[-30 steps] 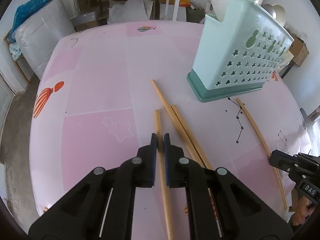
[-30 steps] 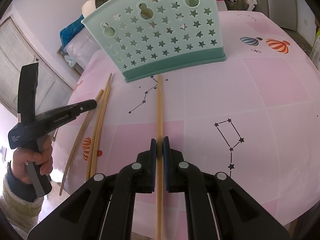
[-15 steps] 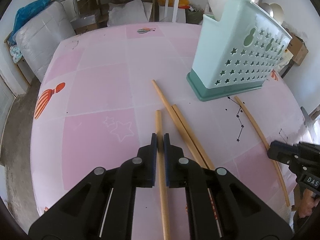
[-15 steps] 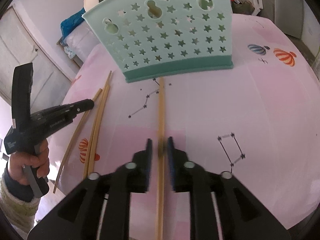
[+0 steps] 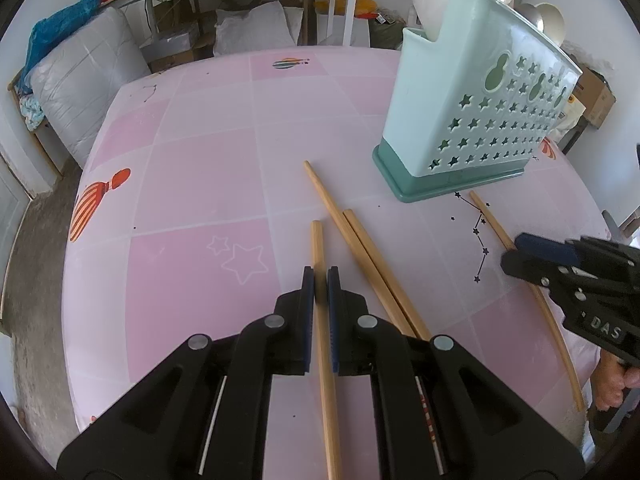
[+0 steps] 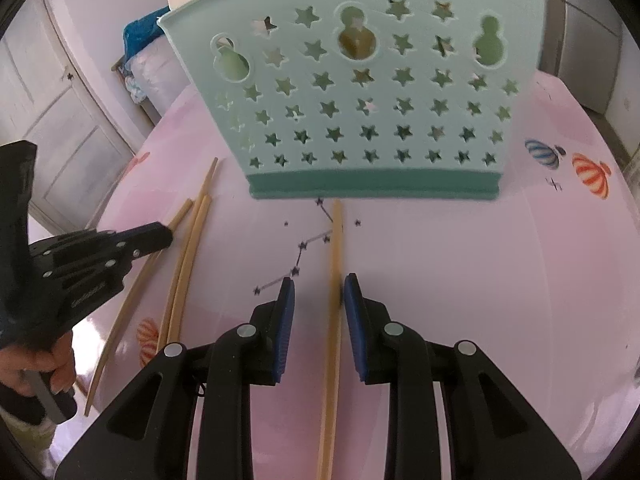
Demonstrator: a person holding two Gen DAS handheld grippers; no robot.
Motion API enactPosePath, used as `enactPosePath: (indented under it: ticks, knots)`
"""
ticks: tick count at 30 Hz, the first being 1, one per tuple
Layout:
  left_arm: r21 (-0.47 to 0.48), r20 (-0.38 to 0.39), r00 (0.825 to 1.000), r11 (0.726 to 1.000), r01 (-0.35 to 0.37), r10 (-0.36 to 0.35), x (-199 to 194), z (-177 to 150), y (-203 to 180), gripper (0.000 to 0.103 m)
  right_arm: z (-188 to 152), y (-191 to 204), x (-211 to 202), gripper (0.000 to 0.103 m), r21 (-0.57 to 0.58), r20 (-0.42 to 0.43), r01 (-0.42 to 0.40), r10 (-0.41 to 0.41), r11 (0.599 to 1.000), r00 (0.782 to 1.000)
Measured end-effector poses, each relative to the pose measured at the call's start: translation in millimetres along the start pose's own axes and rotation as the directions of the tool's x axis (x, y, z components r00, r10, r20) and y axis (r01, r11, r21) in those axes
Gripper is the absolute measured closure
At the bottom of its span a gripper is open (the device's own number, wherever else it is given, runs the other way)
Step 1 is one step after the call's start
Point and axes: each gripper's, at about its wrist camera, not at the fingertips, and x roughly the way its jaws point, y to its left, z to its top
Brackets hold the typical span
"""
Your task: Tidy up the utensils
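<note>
Left hand-held gripper [image 5: 321, 280] clamped narrow on one wooden chopstick [image 5: 323, 320], low over the pink bench [image 5: 192, 184]. Two loose chopsticks [image 5: 360, 248] lying side by side just right of it, flat on the bench. Right hand-held gripper [image 6: 318, 300] spread wide around a fourth chopstick [image 6: 335, 264], only the right pad [image 6: 352, 308] touching it. Far tip of that chopstick just short of the teal base of the mint star-pierced utensil caddy [image 6: 360, 92], upright on the bench, spoons [image 5: 550, 18] standing inside.
</note>
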Motion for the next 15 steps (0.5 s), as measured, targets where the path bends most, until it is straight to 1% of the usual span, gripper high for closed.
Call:
enactPosePath:
  ticks: [3, 8, 12, 15]
  knots:
    - [0.0, 0.0, 1.0, 1.0, 0.0, 0.0, 0, 0, 0, 0.098, 6, 3, 5, 0.079, -0.015, 0.003, 0.015, -0.015, 1.0, 1.0]
    - [0.0, 0.001, 1.0, 1.0, 0.0, 0.0, 0, 0, 0, 0.098, 15, 9, 13, 0.086, -0.048, 0.012, 0.052, -0.052, 0.997, 0.999]
    - [0.0, 0.002, 1.0, 1.0, 0.0, 0.0, 0, 0, 0, 0.098, 17, 10, 16, 0.092, -0.059, 0.016, 0.064, -0.063, 0.996, 0.998]
    - [0.002, 0.002, 1.0, 1.0, -0.003, 0.003, 0, 2, 0, 0.098, 19, 10, 17, 0.096, -0.057, 0.015, 0.056, -0.055, 0.997, 0.998]
